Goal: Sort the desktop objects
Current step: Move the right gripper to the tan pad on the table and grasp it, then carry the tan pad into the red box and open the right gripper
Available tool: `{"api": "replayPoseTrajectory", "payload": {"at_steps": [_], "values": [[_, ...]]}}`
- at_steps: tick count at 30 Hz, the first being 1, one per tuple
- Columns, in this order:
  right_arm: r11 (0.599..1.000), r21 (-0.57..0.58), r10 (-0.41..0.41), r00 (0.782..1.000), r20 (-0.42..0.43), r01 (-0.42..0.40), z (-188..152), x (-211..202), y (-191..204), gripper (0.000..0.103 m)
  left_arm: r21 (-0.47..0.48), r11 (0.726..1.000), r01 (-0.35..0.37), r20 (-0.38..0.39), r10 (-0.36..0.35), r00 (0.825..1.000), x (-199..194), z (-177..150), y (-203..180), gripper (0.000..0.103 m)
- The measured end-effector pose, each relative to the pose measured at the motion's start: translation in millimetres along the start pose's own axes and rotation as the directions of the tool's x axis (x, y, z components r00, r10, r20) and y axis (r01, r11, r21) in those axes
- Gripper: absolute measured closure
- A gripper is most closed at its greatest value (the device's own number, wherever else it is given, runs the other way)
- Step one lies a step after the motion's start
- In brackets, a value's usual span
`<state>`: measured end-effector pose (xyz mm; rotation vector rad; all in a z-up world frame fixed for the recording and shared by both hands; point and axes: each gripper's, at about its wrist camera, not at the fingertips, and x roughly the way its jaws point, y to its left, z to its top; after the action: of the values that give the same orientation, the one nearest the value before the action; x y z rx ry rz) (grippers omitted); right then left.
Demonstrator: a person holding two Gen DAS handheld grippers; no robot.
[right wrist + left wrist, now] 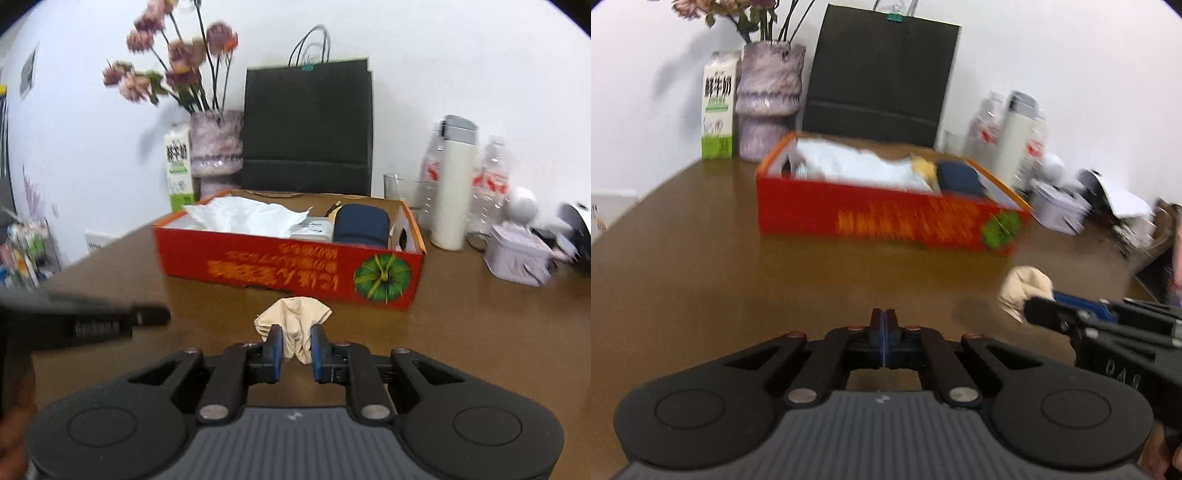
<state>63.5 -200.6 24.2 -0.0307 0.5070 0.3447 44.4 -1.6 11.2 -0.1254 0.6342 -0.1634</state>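
My right gripper [297, 334] is shut on a crumpled beige cloth [295, 314], its blue pads pressed on the cloth's lower part just above the brown table [480, 332]. The left wrist view shows the same cloth [1028, 286] at the tip of the right gripper [1036, 308]. My left gripper [884, 314] is shut with nothing in it, low over bare table in front of the red cardboard box [849, 218]. The box [258, 260] holds white crumpled paper [243, 216], a dark blue pouch [360, 225] and small items. From the left, the left gripper [162, 316] reaches in.
Behind the box stand a black paper bag [308, 125], a purple vase of flowers [218, 144] and a milk carton [179, 166]. At the right are a glass [402, 190], a white flask [454, 184], plastic bottles [493, 173] and a pale tin [517, 254].
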Motion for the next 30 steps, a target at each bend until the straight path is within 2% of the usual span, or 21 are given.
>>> {"api": "replayPoseTrajectory", "payload": {"at_steps": [3, 6, 11, 18, 28, 30], "values": [[0.996, 0.079, 0.049, 0.999, -0.006, -0.048, -27, -40, 15, 0.088, -0.001, 1.0, 0.008, -0.037, -0.008, 0.999, -37, -35, -7, 0.102], [0.997, 0.054, 0.049, 0.999, -0.012, -0.049, -48, -69, 33, 0.088, -0.01, 0.999, 0.054, -0.057, -0.054, 0.997, -68, -56, -14, 0.101], [0.999, 0.014, 0.038, 0.999, -0.029, -0.037, -65, -107, 48, 0.087, 0.011, 0.998, 0.057, 0.001, -0.057, 0.998, -104, -67, -23, 0.102], [1.0, 0.011, 0.012, 0.999, 0.034, -0.012, -74, -158, 52, 0.088, 0.027, 0.998, 0.048, 0.037, -0.049, 0.998, -129, -73, -27, 0.101], [0.999, 0.013, 0.028, 0.999, 0.027, -0.029, -73, -155, 56, 0.088, 0.023, 0.999, 0.043, 0.03, -0.044, 0.999, -122, -71, -25, 0.101], [0.999, 0.024, 0.028, 0.999, 0.03, -0.029, -70, -150, 53, 0.088, -0.009, 0.997, 0.08, 0.024, -0.08, 0.997, -117, -62, -19, 0.102]]}}
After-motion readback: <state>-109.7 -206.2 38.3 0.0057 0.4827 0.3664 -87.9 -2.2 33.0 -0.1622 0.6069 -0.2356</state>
